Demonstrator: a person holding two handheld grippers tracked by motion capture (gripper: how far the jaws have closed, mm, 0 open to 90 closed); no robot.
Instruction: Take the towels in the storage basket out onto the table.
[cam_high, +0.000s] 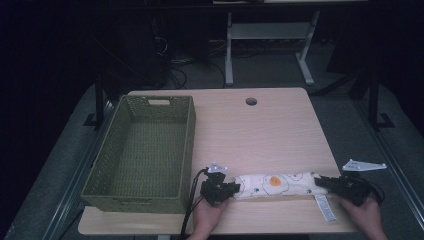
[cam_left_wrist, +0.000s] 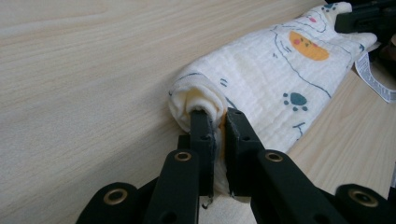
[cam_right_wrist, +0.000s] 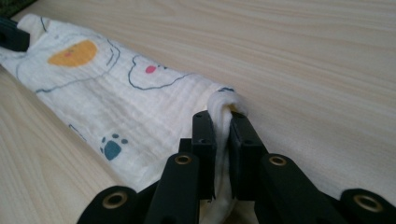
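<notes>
A white cloth (cam_high: 276, 184) printed with orange shapes and blue paw marks lies folded into a long strip near the table's front edge. My left gripper (cam_high: 235, 189) is shut on its left end; the black jaws pinch the bunched fabric (cam_left_wrist: 205, 100). At the strip's right end my right gripper (cam_high: 324, 183) is shut on a fold of the same cloth (cam_right_wrist: 223, 109). A white care label (cam_high: 325, 207) trails from the right end onto the table. Each gripper is held by a hand coming in from below.
A green woven basket (cam_high: 186, 145) stands on the left half of the wooden table (cam_high: 265, 135), its front corner close to my left gripper. A round cable hole (cam_high: 251, 101) sits near the far edge. Desk legs and cables are on the dark floor behind.
</notes>
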